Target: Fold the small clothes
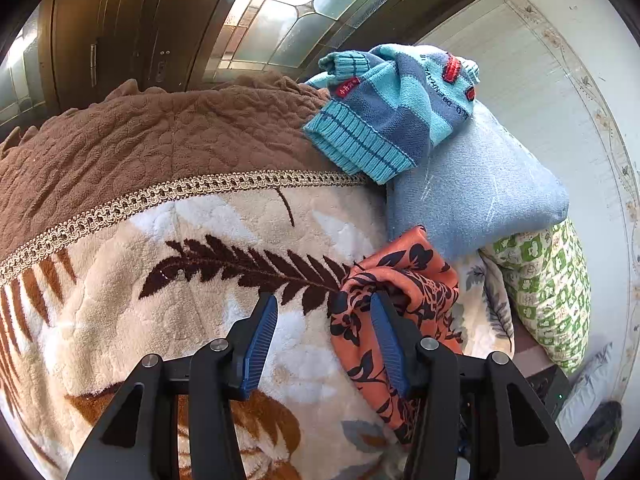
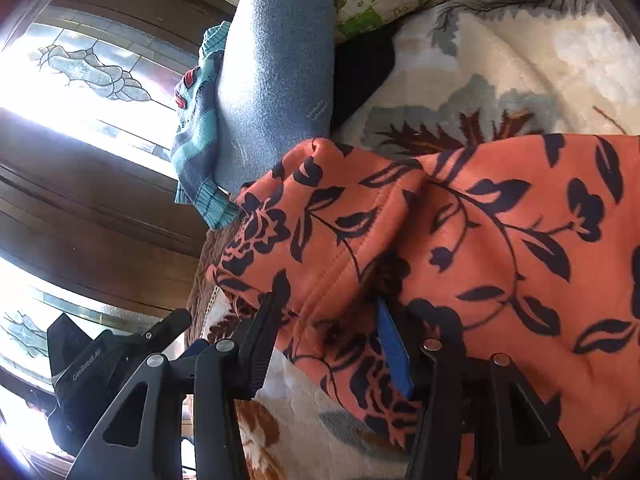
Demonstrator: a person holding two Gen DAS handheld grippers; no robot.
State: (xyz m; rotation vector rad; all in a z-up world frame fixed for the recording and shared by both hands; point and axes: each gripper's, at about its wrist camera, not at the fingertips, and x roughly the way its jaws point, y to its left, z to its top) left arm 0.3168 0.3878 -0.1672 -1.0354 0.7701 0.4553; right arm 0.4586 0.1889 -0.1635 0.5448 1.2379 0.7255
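Orange floral fabric garment (image 2: 480,240) draped over the right gripper (image 2: 326,344), whose jaws stood apart with a fold between them, not yet pinched. The left gripper (image 1: 324,328), jaws wide, held nothing; the garment's edge lay against its right finger. Beyond, on the plush leaf-patterned blanket (image 1: 180,240), a folded pale-blue knit (image 1: 472,196) carried a striped turquoise sweater (image 1: 384,108), probably the finished stack.
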